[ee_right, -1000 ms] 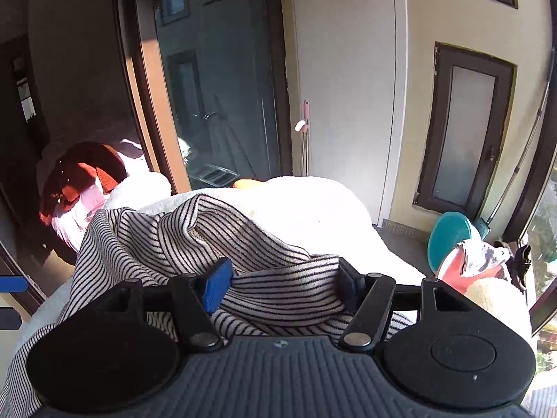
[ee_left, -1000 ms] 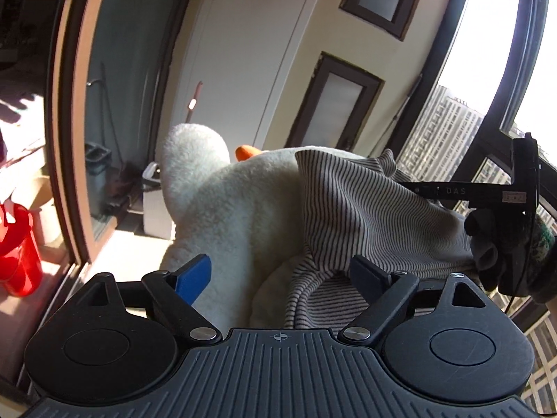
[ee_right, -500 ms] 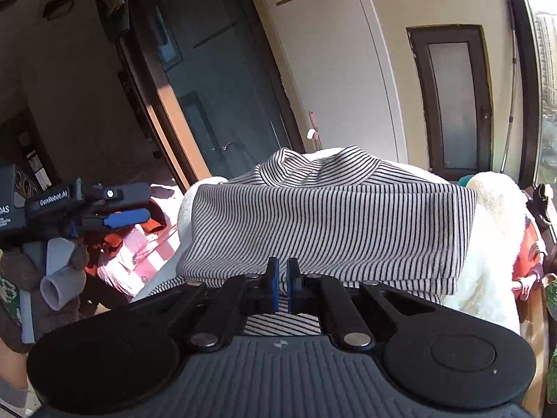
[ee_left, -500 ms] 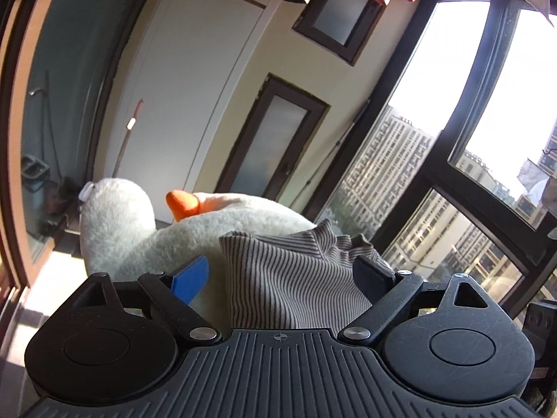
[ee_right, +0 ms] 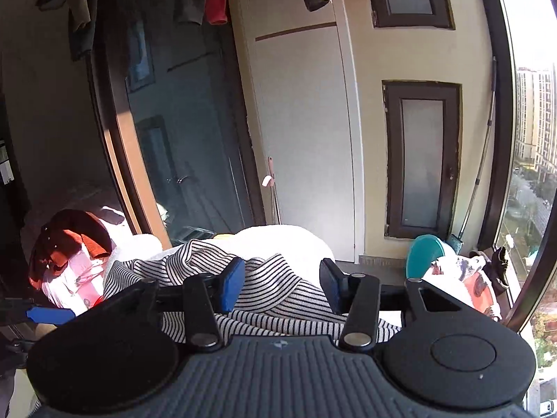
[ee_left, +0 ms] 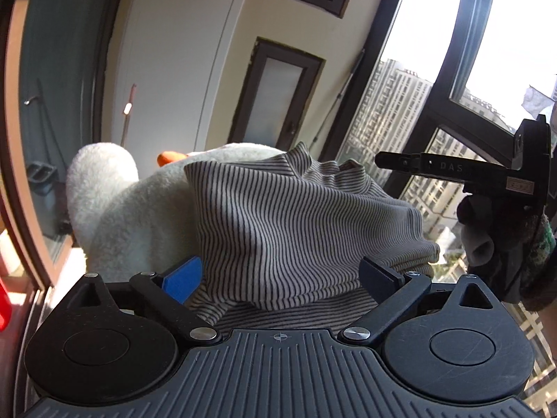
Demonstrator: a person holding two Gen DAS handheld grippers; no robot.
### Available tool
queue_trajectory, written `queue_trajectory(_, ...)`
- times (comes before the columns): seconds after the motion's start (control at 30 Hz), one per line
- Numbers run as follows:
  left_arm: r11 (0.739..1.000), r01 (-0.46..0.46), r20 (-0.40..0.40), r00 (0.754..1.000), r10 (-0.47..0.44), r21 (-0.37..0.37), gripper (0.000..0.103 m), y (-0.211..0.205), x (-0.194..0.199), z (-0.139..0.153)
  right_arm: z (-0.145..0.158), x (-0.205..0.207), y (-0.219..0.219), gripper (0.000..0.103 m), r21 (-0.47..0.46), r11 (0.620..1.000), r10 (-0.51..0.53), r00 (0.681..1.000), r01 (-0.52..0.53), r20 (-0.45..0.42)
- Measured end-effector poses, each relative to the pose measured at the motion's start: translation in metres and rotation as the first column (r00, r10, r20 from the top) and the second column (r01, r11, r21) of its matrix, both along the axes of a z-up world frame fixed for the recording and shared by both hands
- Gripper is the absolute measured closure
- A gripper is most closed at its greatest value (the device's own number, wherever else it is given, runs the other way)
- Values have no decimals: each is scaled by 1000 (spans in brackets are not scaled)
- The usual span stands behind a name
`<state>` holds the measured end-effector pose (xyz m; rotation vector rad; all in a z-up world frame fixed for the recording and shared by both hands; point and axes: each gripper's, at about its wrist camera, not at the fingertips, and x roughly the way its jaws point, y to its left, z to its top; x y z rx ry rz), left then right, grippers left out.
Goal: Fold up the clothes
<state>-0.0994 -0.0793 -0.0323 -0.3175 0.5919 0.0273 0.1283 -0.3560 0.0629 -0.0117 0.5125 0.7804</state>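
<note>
You can read one marking only: the letters "DAS" in pale print on the black bar of the right gripper [ee_left: 390, 161], which shows at the right edge of your left wrist view, just right of the striped garment [ee_left: 299, 216]. A small red label sits further right on that bar, too blurred to read.

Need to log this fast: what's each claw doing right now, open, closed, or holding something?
Left claw: open, holding nothing; striped shirt lies between its fingers.
Right claw: open, holding nothing, over the striped shirt.
</note>
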Motion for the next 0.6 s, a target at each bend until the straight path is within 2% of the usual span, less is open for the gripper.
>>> queue_trajectory(0.13, 990, -127, -80, 988, 132, 68, 3, -2, -2, -5, -28, 42, 31, 53, -4, 997, 76, 988, -78, -133)
queue_trajectory(0.17, 984, -153, -96, 982, 161, 89, 3, -2, -2, -4, -35, 44, 36, 57, -27, 997, 69, 988, -73, -136)
queue_trajectory(0.27, 979, -179, -103, 977, 188, 96, 3, 4, -6, -3, -35, 26, 44, 79, -94, 994, 57, 997, -61, -45)
queue_trajectory(0.3, 980, -180, -102, 977, 189, 91, 3, 5, -6, -2, -31, 19, 43, 96, -102, 993, 61, 998, -63, -20)
queue_trajectory(0.43, 983, -163, -94, 981, 171, 78, 2, 10, -2, 0, 7, -23, 24, 98, -35, 993, 114, 993, -112, 38)
queue_trajectory(0.53, 987, -148, -71, 986, 152, 58, 2, 16, 0, 3, 27, -52, -4, 99, 64, 983, 170, 985, -170, 9)
queue_trajectory(0.6, 989, -148, -47, 988, 149, 28, 2, 25, 1, 7, 18, -65, -17, 99, 93, 982, 170, 984, -165, -55)
